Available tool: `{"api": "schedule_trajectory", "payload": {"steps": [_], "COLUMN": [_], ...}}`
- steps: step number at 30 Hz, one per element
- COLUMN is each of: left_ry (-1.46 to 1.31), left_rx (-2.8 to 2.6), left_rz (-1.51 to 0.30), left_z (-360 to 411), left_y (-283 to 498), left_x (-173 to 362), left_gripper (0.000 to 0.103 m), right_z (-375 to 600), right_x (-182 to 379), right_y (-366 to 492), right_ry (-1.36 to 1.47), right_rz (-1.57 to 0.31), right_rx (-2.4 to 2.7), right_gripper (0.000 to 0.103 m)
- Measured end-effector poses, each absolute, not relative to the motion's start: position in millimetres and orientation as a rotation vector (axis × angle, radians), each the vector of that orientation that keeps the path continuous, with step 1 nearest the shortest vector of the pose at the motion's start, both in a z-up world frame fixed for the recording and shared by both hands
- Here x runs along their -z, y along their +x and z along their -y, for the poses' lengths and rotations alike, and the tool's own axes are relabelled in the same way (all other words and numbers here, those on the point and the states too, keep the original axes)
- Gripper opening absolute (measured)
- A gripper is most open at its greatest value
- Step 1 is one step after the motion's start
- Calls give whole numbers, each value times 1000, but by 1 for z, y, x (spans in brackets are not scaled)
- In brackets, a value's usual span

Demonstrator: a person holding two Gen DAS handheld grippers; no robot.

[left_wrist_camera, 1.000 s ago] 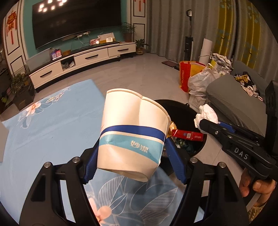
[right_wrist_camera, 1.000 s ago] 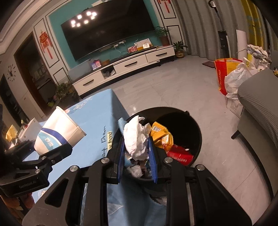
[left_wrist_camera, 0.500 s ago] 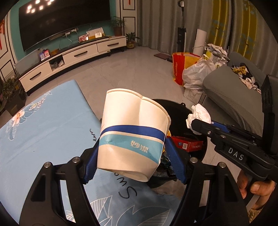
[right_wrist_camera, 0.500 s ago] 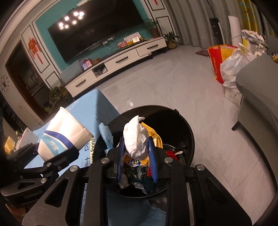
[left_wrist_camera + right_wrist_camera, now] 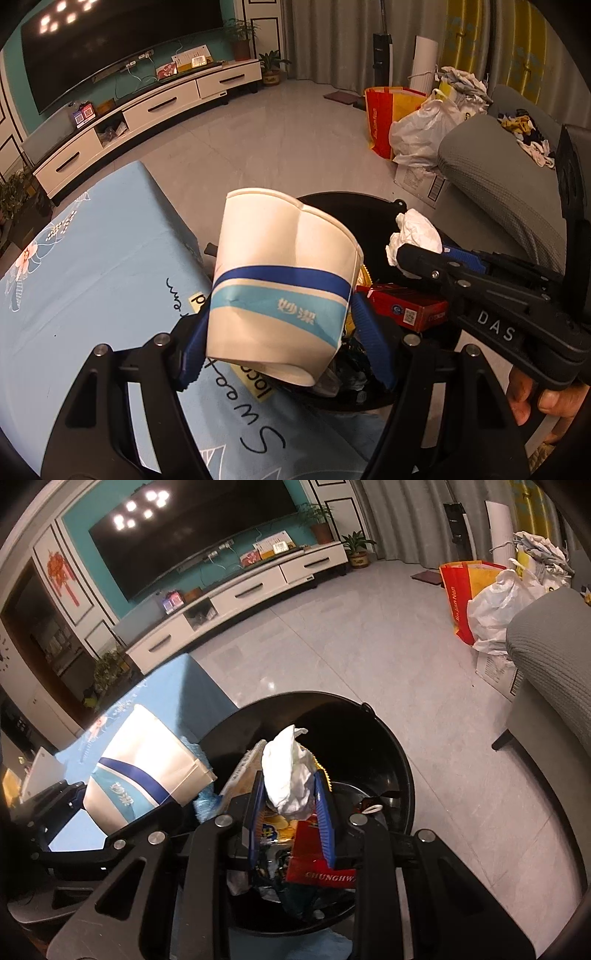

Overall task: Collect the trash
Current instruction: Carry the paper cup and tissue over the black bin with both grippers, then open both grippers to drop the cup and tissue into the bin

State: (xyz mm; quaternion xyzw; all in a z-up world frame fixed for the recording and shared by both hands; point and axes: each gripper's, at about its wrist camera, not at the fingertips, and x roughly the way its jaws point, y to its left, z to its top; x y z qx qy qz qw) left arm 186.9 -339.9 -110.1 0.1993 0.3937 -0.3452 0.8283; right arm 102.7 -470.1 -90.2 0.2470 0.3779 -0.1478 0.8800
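My left gripper (image 5: 286, 339) is shut on a white paper cup (image 5: 284, 284) with blue bands, held at the near-left rim of the black trash bin (image 5: 354, 201). The cup also shows in the right wrist view (image 5: 144, 771). My right gripper (image 5: 291, 812) is shut on a crumpled white tissue (image 5: 290, 775) and holds it above the bin (image 5: 388, 760). The tissue also shows in the left wrist view (image 5: 415, 230). The bin holds a red box (image 5: 406, 308), snack wrappers (image 5: 271, 829) and other trash.
A table with a light blue flowered cloth (image 5: 85, 266) borders the bin on the left. A grey sofa (image 5: 506, 184) stands to the right, with a white plastic bag (image 5: 421, 129) and a red bag (image 5: 380, 114) beyond. A white TV cabinet (image 5: 147, 114) lines the far wall.
Both grippers have moved forward and rightward toward the bin. The tissue now hangs over the bin's opening and the cup has reached the bin's rim. Both stay shut on their loads.
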Motion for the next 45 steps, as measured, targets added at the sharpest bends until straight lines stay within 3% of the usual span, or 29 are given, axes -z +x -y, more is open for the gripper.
{"api": "schedule_trajectory", "payload": {"steps": [28, 45], "left_ry": [501, 492], "left_rx": [711, 711], "left_rz": [-873, -879], "left_z": [360, 360], "left_y": [194, 195], "left_x": [136, 136], "left_gripper": [72, 73], "right_z": [481, 486], "right_x": [109, 101], "right_y": [109, 101], "right_ry": [486, 518], "right_rz": [-871, -848], "right_rx": [369, 384], "right_gripper": [30, 47]}}
